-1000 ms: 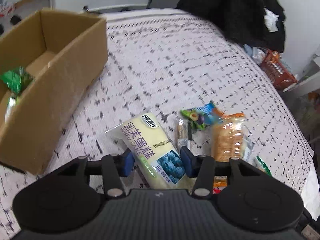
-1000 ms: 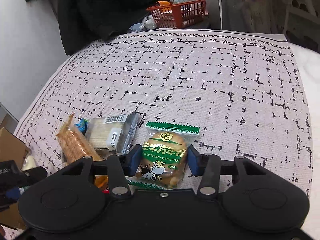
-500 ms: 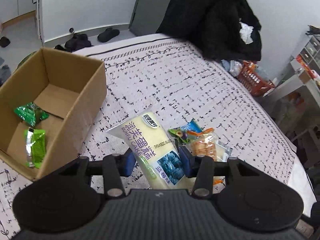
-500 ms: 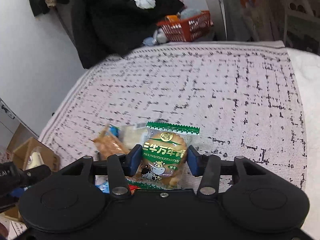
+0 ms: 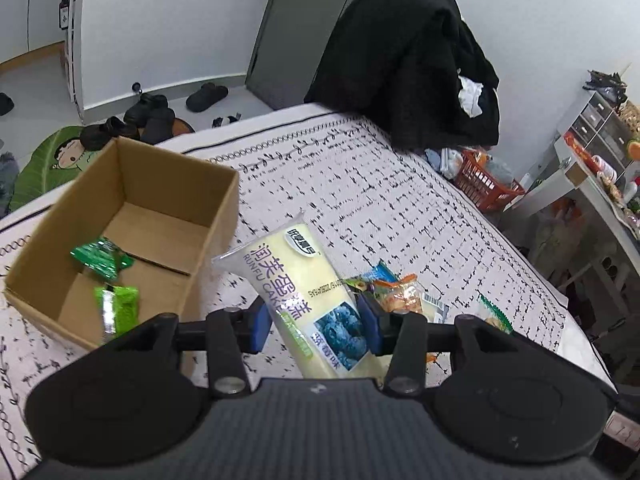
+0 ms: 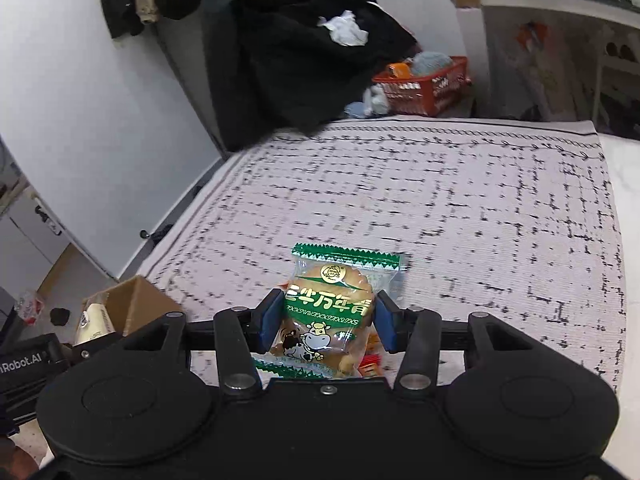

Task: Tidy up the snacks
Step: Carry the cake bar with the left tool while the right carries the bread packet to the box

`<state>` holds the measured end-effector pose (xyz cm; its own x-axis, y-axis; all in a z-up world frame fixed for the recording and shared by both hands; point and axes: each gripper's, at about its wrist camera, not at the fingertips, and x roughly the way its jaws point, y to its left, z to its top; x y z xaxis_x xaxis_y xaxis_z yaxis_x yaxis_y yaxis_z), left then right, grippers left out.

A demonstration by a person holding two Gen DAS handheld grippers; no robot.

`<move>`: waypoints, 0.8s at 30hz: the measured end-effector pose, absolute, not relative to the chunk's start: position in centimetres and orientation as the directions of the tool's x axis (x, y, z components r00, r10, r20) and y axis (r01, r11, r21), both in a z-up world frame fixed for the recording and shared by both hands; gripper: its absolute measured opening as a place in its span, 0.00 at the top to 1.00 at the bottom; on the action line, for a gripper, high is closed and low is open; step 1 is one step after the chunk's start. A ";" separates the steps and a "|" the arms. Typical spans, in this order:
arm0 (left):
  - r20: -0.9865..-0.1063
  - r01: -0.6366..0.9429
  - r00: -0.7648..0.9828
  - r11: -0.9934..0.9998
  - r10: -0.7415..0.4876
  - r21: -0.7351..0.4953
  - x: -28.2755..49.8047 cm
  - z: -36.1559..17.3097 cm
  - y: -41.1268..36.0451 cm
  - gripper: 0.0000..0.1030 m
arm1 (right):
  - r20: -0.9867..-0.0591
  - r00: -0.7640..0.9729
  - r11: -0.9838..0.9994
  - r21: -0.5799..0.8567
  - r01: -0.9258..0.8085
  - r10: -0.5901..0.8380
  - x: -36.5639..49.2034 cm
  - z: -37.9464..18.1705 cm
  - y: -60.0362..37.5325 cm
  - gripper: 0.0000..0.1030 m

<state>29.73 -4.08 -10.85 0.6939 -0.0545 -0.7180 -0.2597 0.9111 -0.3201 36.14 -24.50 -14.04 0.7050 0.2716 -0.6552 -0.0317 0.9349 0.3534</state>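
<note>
My left gripper (image 5: 314,320) is shut on a pale yellow blueberry cake pack (image 5: 296,280) and holds it above the bed, just right of an open cardboard box (image 5: 160,184). Two green snack packs (image 5: 108,280) lie inside the box. My right gripper (image 6: 326,322) is shut on a green-edged cookie pack (image 6: 332,300) with a cow on it, lifted above the bed. Several loose snacks (image 5: 400,296) lie on the patterned bedspread (image 5: 360,200) behind my left fingers. The box corner (image 6: 132,304) and the left gripper with its cake pack (image 6: 92,320) show in the right wrist view.
A black coat (image 5: 404,60) hangs at the bed's far side. A red basket (image 5: 488,180) sits on the floor beyond the bed, with a white shelf (image 5: 592,168) to its right. Shoes (image 5: 156,108) lie on the floor past the box.
Both grippers have risen off the bed with their packs. The left one now sits higher, with the box interior in view; the right one has lifted away from the snack pile.
</note>
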 end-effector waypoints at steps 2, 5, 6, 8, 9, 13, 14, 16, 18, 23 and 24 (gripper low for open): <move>-0.711 -0.262 0.701 0.909 -0.053 -0.325 29.3 -10.4 -3.4 0.56 | -0.652 0.703 0.934 0.354 -0.049 0.284 35.7 -13.6 -23.6 0.54; -0.699 -0.265 0.713 0.904 -0.050 -0.335 28.5 -9.8 -2.2 0.56 | -0.649 0.698 0.932 0.354 -0.074 0.302 35.1 -13.1 -22.1 0.54; -0.692 -0.261 0.720 0.905 -0.049 -0.336 28.2 -9.5 -1.8 0.56 | -0.649 0.697 0.933 0.352 -0.080 0.304 34.9 -13.0 -21.7 0.54; -0.682 -0.261 0.730 0.904 -0.044 -0.339 27.8 -9.1 -1.3 0.56 | -0.648 0.695 0.933 0.348 -0.093 0.311 34.6 -12.8 -20.8 0.54; -0.677 -0.264 0.735 0.902 -0.042 -0.343 27.6 -8.9 -0.9 0.56 | -0.648 0.694 0.933 0.346 -0.098 0.313 34.4 -12.6 -20.5 0.54; -0.661 -0.281 0.750 0.888 -0.034 -0.365 27.2 -8.8 0.5 0.56 | -0.644 0.696 0.935 0.334 -0.119 0.318 33.6 -11.7 -18.8 0.54; -0.660 -0.284 0.750 0.884 -0.036 -0.371 27.1 -8.8 0.8 0.56 | -0.643 0.697 0.936 0.330 -0.124 0.319 33.5 -11.5 -18.4 0.54; -0.657 -0.284 0.753 0.879 -0.043 -0.383 26.8 -8.9 1.4 0.56 | -0.640 0.698 0.936 0.326 -0.132 0.321 33.2 -11.2 -17.7 0.54; -0.652 -0.283 0.757 0.876 -0.045 -0.390 26.6 -8.8 1.9 0.56 | -0.637 0.699 0.936 0.321 -0.143 0.325 32.9 -10.9 -16.8 0.54; -0.629 -0.277 0.776 0.867 -0.052 -0.415 26.0 -8.4 3.4 0.56 | -0.630 0.703 0.937 0.310 -0.163 0.331 32.9 -10.4 -14.5 0.54; -0.627 -0.283 0.777 0.864 -0.047 -0.416 25.9 -8.3 3.9 0.56 | -0.629 0.703 0.937 0.308 -0.167 0.332 33.0 -10.3 -14.1 0.54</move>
<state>25.94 3.88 -8.29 0.7775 -0.0473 -0.6271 -0.2831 0.8641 -0.4161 32.95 -14.08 -10.33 0.7027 0.3322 -0.6292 -0.1671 0.9366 0.3079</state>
